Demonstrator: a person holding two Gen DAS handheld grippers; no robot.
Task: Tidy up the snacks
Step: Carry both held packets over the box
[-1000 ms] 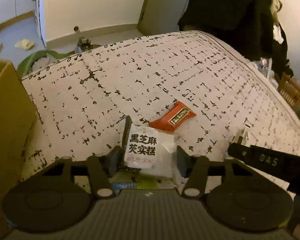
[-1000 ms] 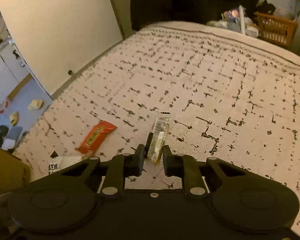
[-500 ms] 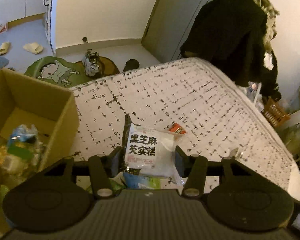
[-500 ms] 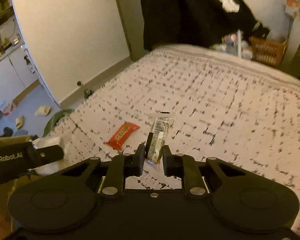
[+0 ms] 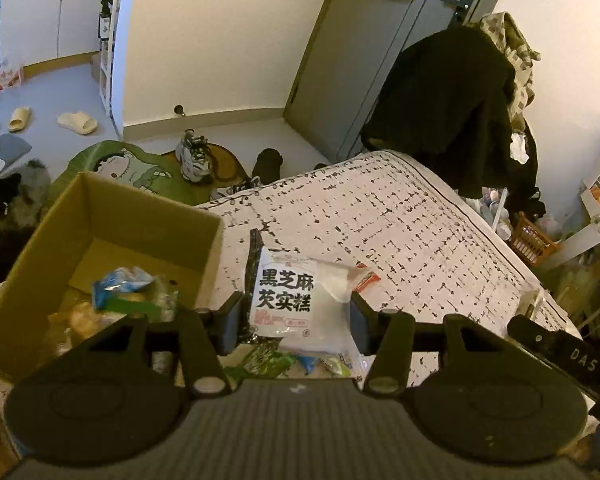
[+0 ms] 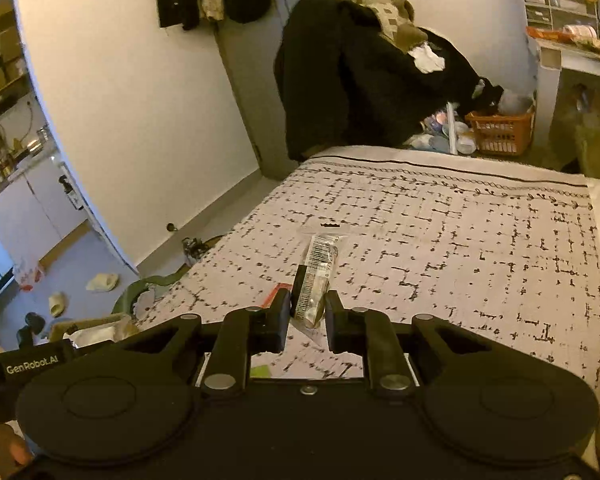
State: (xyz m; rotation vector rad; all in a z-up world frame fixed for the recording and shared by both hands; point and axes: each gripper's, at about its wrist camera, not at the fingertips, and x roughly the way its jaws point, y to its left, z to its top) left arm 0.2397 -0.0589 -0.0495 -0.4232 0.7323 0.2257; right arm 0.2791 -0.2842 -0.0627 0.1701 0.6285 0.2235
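My left gripper [image 5: 294, 318] is shut on a white snack packet with black Chinese lettering [image 5: 286, 298], held up above the bed beside the open cardboard box [image 5: 112, 216]. The box holds several snack packets [image 5: 124, 292]. My right gripper [image 6: 307, 316] is shut on a slim clear-wrapped snack bar [image 6: 318, 272], lifted above the patterned bedspread [image 6: 460, 248]. An orange snack bar [image 5: 367, 280] lies on the bed, mostly hidden behind the white packet; its edge shows in the right wrist view [image 6: 271, 298]. Green and blue packets [image 5: 276, 362] show under the left gripper.
The patterned bed [image 5: 380, 216] fills the middle. Dark coats [image 5: 452, 108] hang at its far end by a door [image 5: 364, 40]. An orange basket [image 6: 500, 132] stands on the floor beyond. Shoes [image 5: 194, 156], slippers [image 5: 78, 122] and a green mat [image 5: 132, 164] lie on the floor left.
Both grippers have risen from the bed with their snacks. The left one has pulled back and left, bringing the cardboard box into full view. Both stay shut.
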